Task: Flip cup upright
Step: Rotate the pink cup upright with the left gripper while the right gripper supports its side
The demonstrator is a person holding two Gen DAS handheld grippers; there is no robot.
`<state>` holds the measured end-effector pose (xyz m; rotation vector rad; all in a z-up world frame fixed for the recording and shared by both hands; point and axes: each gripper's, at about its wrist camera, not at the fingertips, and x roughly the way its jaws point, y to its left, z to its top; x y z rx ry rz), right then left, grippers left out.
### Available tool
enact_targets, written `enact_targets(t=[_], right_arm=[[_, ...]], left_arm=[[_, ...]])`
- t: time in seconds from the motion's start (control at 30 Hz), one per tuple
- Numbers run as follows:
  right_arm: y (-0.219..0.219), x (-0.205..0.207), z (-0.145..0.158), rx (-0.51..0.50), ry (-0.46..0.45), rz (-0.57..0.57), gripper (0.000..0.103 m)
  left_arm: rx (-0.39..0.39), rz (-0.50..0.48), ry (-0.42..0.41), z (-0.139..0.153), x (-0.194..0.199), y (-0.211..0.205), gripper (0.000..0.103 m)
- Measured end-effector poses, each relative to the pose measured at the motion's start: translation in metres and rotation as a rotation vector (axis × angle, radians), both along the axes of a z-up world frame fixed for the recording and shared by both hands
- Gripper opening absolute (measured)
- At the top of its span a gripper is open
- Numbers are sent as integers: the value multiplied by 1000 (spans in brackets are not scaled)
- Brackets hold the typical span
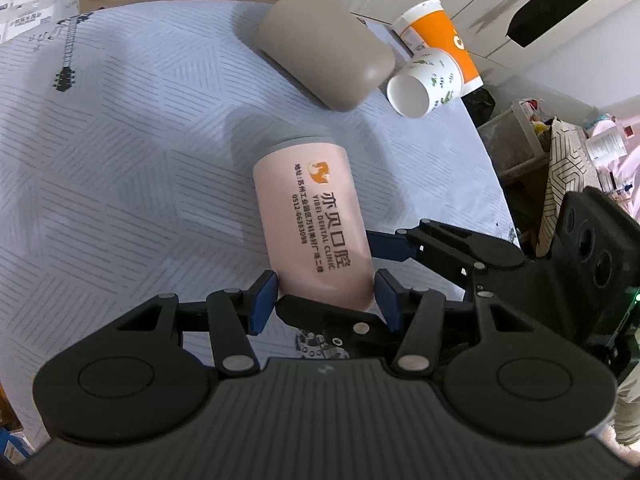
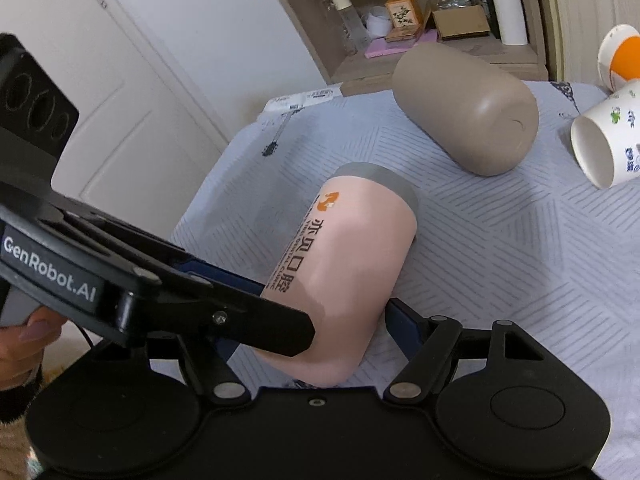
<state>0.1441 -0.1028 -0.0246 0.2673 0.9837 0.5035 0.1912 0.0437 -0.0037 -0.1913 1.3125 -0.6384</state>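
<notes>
A pink cup (image 1: pixel 308 220) with a grey rim band and dark clinic lettering lies tilted on the patterned cloth, its grey end resting on the cloth and its base raised toward me. My left gripper (image 1: pixel 326 300) is shut on its base end, blue pads on both sides. My right gripper (image 2: pixel 320 320) also holds the pink cup (image 2: pixel 352 264) near its base; its fingers (image 1: pixel 404 244) reach in from the right in the left wrist view. The left gripper's finger (image 2: pixel 240 312) crosses the right wrist view.
A taupe cup (image 1: pixel 324 46) lies on its side beyond the pink one. A white floral paper cup (image 1: pixel 424 82) and an orange cup (image 1: pixel 440 36) lie at the far right near the table edge. A shelf (image 2: pixel 420 20) with bottles and boxes stands behind.
</notes>
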Motion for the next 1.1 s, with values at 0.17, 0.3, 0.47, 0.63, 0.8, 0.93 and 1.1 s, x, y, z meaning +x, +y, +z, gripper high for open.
enact_targets(t=[0.17, 0.3, 0.47, 0.63, 0.8, 0.93, 1.1], right_arm=[[-7, 2, -2, -5, 9, 29, 79], [-15, 4, -4, 29, 25, 15, 79], [-20, 9, -7, 65, 30, 6, 88], [-21, 17, -4, 63, 2, 24, 89], [-19, 19, -5, 37, -6, 36, 81], [-24, 15, -6, 52, -17, 13, 79], [-22, 2, -5, 48, -71, 25, 78]], left_arm=[[-7, 2, -5, -2, 4, -3, 55], [-18, 8, -6, -2, 10, 0, 56], [-34, -2, -32, -2, 16, 5, 58], [-66, -22, -78, 0, 21, 5, 58], [-99, -17, -74, -4, 27, 5, 58], [-101, -21, -78, -9, 26, 4, 60], [-104, -35, -116, -10, 17, 5, 65]])
